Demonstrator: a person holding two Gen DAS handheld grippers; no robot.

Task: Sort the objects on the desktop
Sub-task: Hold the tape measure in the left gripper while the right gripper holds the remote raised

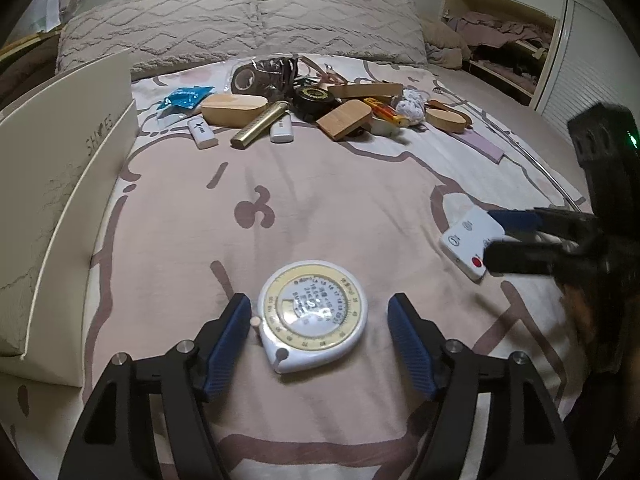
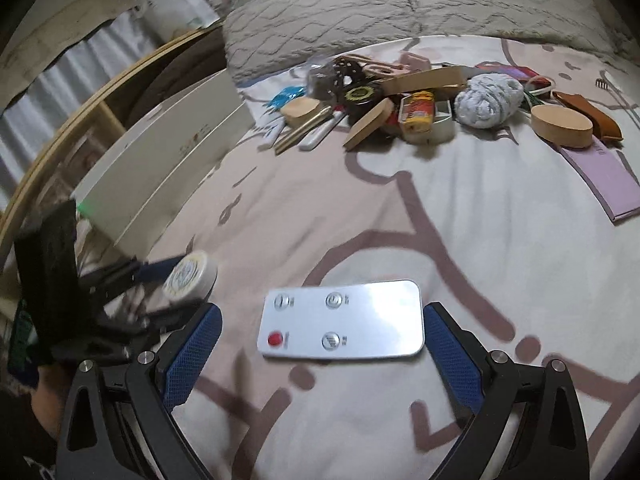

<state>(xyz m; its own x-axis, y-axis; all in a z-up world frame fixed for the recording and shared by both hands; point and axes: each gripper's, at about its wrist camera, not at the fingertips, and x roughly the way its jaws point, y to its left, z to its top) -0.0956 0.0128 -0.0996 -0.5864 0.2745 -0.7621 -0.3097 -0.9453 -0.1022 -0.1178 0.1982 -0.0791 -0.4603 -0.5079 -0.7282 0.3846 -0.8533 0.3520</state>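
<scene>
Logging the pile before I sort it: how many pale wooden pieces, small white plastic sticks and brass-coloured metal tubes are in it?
Pale wooden pieces: 4
Small white plastic sticks: 2
Brass-coloured metal tubes: 1
Total: 7

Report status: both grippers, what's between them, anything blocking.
Left gripper open, straddling round tape measure, pads clear. Right gripper open around white remote, not gripping. Bedsheet ahead clear; clutter pile farther back.

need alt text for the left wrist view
An open left gripper straddles a round white tape measure with a yellow dial ring lying on a pink patterned bedsheet. The right gripper reaches a white remote; small clutter sits behind.
</scene>
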